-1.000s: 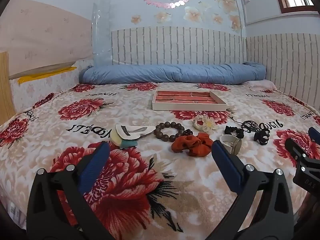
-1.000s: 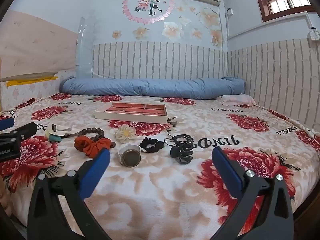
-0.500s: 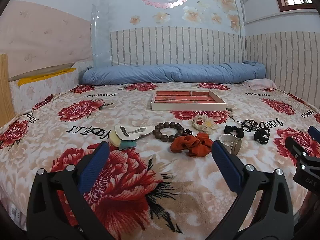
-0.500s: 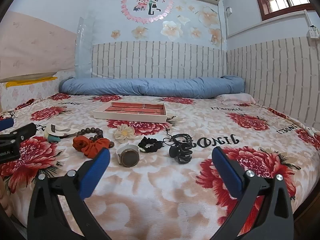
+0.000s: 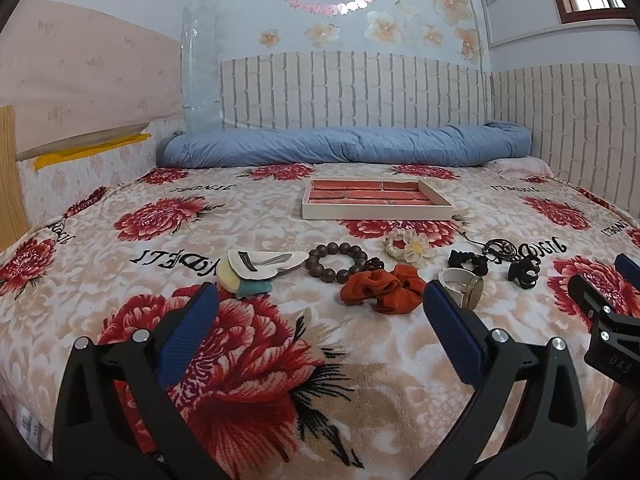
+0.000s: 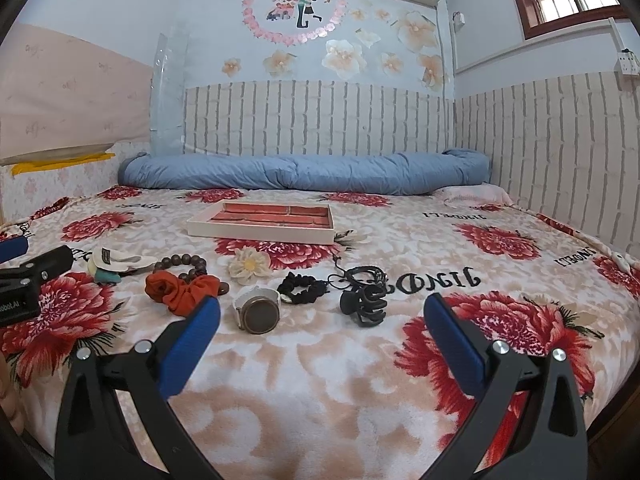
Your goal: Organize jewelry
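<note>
**Two hand-held grippers wait over a row of loose jewelry**

Both the left hand-held gripper (image 5: 318, 308) and right hand-held gripper (image 6: 320, 316) hang with jaws apart, empty, low over the bed (image 6: 340, 392). Beyond lie the watch (image 6: 256, 312), orange scrunchie (image 5: 380, 286), black claw clip (image 6: 364, 306) and bead bracelet (image 5: 336, 262), spread for easy picking. Farthest, the divided tray (image 5: 376, 210) sits unfilled, probably their destination.

Two black plastic grippers, left gripper (image 5: 318, 308) and right gripper (image 6: 322, 316), each with two angular triangular arms. Blue padded fingers (image 5: 188, 332) along the inner faces. Silver round screws (image 5: 141, 335) at the joints. White lettering on the side of each body.
</note>
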The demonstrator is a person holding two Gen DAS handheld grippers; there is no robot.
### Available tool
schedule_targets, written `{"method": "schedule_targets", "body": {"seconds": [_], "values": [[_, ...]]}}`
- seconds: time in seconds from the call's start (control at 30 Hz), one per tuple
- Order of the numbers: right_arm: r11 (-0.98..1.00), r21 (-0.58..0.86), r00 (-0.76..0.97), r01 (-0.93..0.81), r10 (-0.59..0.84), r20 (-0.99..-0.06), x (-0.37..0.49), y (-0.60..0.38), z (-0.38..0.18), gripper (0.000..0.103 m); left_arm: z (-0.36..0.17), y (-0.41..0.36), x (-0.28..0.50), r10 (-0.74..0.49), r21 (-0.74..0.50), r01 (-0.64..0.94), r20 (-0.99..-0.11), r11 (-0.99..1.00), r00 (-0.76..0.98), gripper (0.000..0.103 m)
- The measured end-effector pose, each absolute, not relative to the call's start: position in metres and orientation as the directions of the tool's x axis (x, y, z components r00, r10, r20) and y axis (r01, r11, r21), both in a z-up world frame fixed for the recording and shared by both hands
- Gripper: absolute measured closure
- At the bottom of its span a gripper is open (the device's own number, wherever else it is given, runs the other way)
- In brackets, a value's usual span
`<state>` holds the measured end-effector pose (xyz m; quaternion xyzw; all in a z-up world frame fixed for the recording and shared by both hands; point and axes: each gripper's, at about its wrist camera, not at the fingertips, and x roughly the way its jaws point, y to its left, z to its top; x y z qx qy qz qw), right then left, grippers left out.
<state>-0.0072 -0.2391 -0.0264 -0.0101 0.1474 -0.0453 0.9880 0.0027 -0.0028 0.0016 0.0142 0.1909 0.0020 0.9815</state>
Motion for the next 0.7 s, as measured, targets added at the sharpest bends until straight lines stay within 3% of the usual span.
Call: {"method": "schedule_targets", "body": {"seconds": [0.7], "values": [[0.996, -0.023, 0.951, 0.089, -0.092, -0.296, -0.0062, -0.2421, -0.0301, 0.004, -0.0013, -0.0072, 0.0079, 0.009, 0.034, 0.004, -0.379, 0.999, 0.925, 0.005]]}}
